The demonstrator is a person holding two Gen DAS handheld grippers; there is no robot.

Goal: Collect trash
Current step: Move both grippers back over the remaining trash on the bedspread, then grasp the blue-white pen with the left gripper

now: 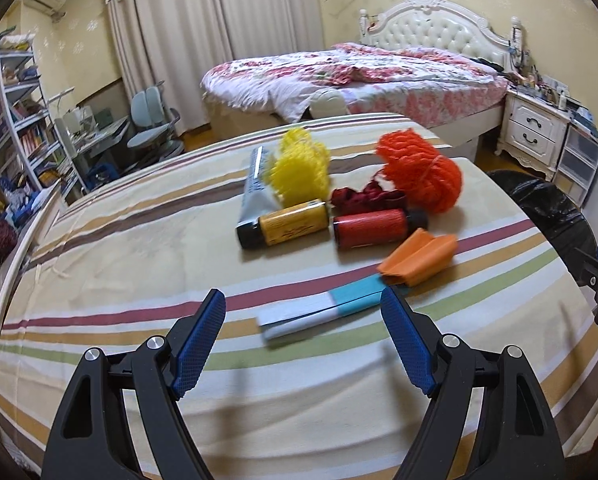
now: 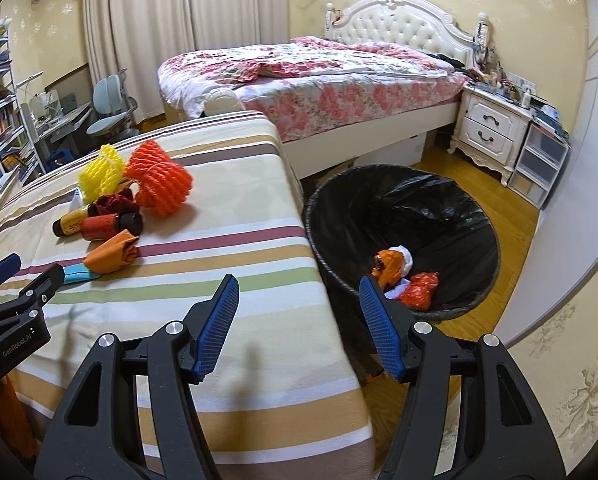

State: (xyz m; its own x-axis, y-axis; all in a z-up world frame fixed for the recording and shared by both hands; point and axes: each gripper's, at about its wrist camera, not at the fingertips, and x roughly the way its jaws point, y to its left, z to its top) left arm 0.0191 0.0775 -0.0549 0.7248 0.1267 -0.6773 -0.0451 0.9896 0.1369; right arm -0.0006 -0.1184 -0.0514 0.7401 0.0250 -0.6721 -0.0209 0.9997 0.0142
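A: Blue ribbed pads are fitted to the left gripper [image 1: 301, 296]. How are its jaws set?

B: They are spread wide, and nothing is gripped. A white-and-turquoise flat pack [image 1: 319, 310] is seen on the striped cloth [image 1: 119, 248] just beyond the fingertips, untouched.

A: And the right gripper [image 2: 299, 286]?

B: Its jaws are parted with nothing held. It is positioned over the near edge of the cloth, beside the bin [image 2: 475, 208].

A: Where is the trash located?

B: Most is clustered on the cloth: a folded orange wrapper [image 1: 419, 258] next to the flat pack, then a red bottle [image 1: 373, 226] and a yellow bottle [image 1: 287, 224] lying side by side. Behind them, a grey tube [image 1: 253, 186], yellow foam netting [image 1: 299, 170], a dark red crumpled piece [image 1: 365, 196] and orange foam netting [image 1: 419, 172] are found.

A: And the bin?

B: It is lined with black plastic and stands on the wooden floor [image 2: 515, 216], just right of the cloth. Orange and white scraps [image 2: 403, 276] are seen inside.
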